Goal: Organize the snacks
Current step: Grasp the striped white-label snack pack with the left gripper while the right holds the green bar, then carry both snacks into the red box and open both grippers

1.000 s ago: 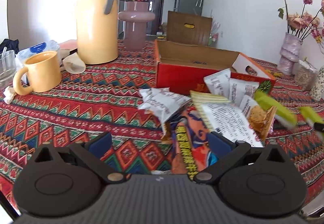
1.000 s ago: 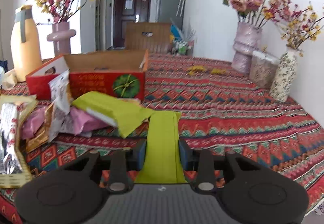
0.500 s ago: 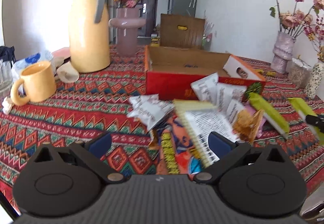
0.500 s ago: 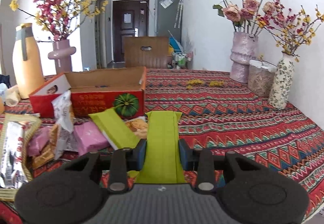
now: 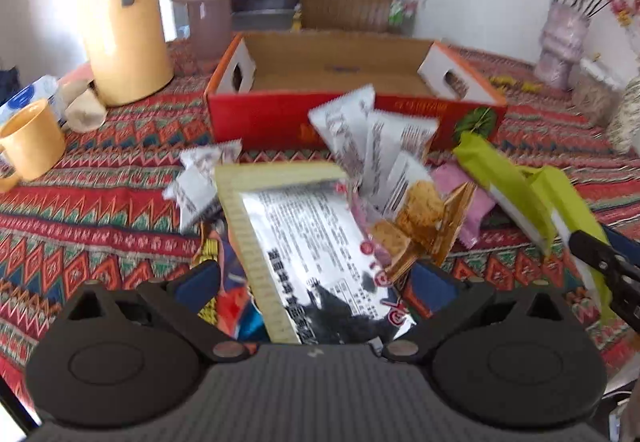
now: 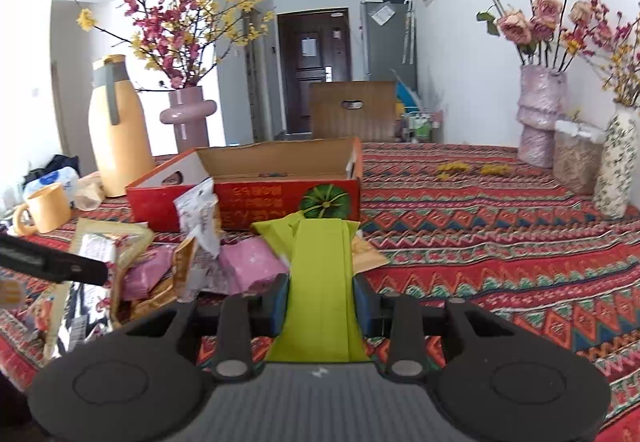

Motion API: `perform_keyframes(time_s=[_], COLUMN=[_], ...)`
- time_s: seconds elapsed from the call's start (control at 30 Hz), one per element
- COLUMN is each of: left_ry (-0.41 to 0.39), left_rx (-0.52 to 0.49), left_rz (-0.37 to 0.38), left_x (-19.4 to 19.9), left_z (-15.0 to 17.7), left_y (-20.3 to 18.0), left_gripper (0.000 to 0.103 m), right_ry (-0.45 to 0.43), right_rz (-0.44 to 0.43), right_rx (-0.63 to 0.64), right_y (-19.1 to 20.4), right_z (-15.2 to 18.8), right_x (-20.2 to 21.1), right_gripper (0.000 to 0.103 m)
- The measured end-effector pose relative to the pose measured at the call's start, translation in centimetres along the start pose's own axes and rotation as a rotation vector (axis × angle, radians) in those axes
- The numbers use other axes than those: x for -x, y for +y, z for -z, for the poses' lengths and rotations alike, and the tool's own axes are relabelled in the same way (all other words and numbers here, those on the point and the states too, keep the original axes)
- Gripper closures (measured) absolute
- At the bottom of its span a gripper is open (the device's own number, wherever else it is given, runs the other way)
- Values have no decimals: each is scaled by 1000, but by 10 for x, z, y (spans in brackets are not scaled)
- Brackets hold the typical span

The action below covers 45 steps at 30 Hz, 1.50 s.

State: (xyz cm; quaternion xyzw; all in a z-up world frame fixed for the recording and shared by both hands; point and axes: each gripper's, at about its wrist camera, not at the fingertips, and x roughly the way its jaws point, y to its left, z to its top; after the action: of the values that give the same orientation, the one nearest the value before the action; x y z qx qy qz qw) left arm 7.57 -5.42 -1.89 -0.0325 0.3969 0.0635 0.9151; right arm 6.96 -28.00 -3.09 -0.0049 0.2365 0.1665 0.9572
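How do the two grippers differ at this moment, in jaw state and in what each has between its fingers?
The right gripper is shut on the green snack packet, pads pressed against its sides; the left gripper is open, jaws wide apart.
The right holds its packet lifted off the tablecloth; the left grips nothing, its fingers merely straddling the silver printed packet in the pile.
Both point toward the red cardboard box.

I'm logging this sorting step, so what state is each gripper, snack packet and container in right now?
Right gripper: shut on a lime-green snack packet.
Left gripper: open, straddling a large silver printed packet.
Red cardboard box: open, inside looks bare.
Pink snack packet: lying in the pile.
Yellow ceramic mug: upright.
Yellow thermos jug: upright, lid closed.
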Motion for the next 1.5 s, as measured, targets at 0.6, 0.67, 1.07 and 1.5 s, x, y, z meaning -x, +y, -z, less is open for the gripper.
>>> perform_keyframes(time_s=[0.6, 0.67, 1.07, 1.5], left_ry=[36, 30, -53, -142], left_rx=[-22, -20, -39, -74], left_rz=[-137, -123, -31, 30], left_x=[0, 4, 38, 48], left_z=[4, 4, -15, -79], left_y=[-15, -13, 2, 12], left_gripper=[60, 65, 66, 65], right_ry=[-4, -6, -38, -90], right_rz=[-91, -88, -50, -12], right_rx=[-21, -17, 15, 59], right_y=[-1, 1, 12, 24], right_z=[14, 14, -5, -54], right_x=[7, 9, 14, -14], right_gripper=[70, 70, 70, 70])
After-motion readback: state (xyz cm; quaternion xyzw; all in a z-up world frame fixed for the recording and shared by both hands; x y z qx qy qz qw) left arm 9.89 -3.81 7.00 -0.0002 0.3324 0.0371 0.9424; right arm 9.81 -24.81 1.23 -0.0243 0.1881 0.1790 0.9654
